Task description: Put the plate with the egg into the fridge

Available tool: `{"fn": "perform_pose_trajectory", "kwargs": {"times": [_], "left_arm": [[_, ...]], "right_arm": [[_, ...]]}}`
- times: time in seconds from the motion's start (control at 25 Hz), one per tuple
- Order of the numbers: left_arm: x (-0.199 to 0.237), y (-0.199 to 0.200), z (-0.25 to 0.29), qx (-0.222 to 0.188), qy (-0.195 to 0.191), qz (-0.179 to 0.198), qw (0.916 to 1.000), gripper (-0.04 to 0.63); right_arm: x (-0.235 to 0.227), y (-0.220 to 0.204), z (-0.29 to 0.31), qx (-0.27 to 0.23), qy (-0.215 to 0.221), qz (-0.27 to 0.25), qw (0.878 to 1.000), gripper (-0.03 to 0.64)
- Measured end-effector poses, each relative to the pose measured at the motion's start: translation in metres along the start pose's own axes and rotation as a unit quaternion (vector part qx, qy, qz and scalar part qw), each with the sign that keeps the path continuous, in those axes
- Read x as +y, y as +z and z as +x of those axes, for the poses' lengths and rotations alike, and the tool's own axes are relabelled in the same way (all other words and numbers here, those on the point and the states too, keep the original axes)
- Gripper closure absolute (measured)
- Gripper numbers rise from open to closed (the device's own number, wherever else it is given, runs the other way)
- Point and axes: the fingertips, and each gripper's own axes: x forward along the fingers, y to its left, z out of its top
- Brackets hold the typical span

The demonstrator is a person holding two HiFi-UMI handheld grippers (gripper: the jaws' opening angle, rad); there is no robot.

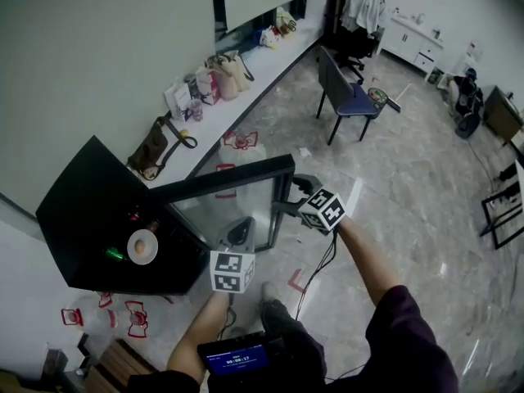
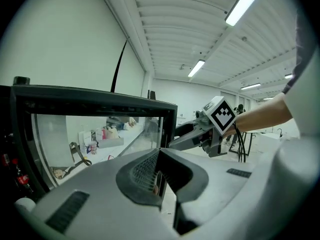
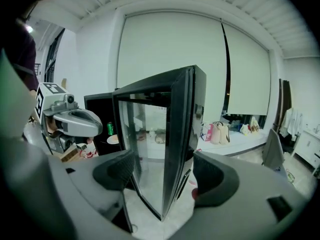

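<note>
So, far left is the black fridge point(image 1: 74, 219), standing open. The plate point(image 1: 131, 252) with the egg point(image 1: 142, 245) already sits inside it, just right of a green can point(image 1: 115, 254). To me the putting-in part looks done, and what's left is shutting the thing.

Next over, the left tongs point(image 2: 159, 159) are pressed together with nothing in them, low and near the bottom edge of the glass door point(image 1: 229, 203). My guess is they're empty because the plate is dropped off. Closed tongs would also make a decent blunt pusher if needed.

The door itself hangs wide open toward the near right, so you can see through the glass to the bags point(image 1: 225, 76) on the far counter point(image 1: 262, 80).

Right of that, the right tongs point(image 3: 167, 174) are spread, with the door's free edge standing between them. The pads aren't squeezing it as far as I can tell. That makes sense, since straddling the edge lets you swing the door without clamping down on glass. The one risk I'd watch is a hard swing rattling the plate.
</note>
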Motion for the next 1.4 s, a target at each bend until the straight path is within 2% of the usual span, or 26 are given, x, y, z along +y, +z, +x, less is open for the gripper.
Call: {"fn": "perform_pose_trajectory", "kwargs": {"times": [0.16,0.32,0.44,0.56,0.68,0.8,0.96,1.12,1.4], "left_arm": [[-0.034,-0.008,-0.036,0.0,-0.023,0.002,0.9997,0.584],[-0.063,-0.024,-0.073,0.002,-0.039,0.001,0.9993,0.584],[-0.072,-0.035,-0.093,0.002,-0.035,-0.02,0.9992,0.584],[-0.082,-0.041,-0.11,-0.001,-0.025,-0.032,0.9992,0.584],[-0.09,-0.046,-0.13,-0.008,-0.004,-0.047,0.9988,0.584],[-0.091,-0.055,-0.149,-0.013,0.022,-0.054,0.9982,0.584],[-0.085,-0.074,-0.17,-0.012,0.067,-0.069,0.9953,0.586],[-0.082,-0.083,-0.193,-0.012,0.11,-0.075,0.991,0.585],[-0.067,-0.098,-0.252,-0.017,0.16,-0.078,0.9838,0.585]], "right_arm": [[0.044,-0.015,-0.037,-0.007,-0.03,0.012,0.999,0.262],[0.096,-0.03,-0.069,-0.009,-0.038,0.012,0.999,0.262],[0.135,-0.04,-0.083,-0.002,-0.025,-0.01,1.0,0.262],[0.173,-0.045,-0.096,-0.002,0.008,-0.034,0.999,0.262],[0.206,-0.048,-0.115,-0.024,0.051,-0.049,0.997,0.264],[0.217,-0.055,-0.126,-0.038,0.083,-0.057,0.994,0.269],[0.225,-0.055,-0.117,-0.043,0.127,-0.077,0.988,0.362],[0.26,-0.042,-0.108,-0.056,0.185,-0.102,0.976,0.404],[0.324,-0.039,-0.099,-0.055,0.224,-0.135,0.964,0.426]]}}
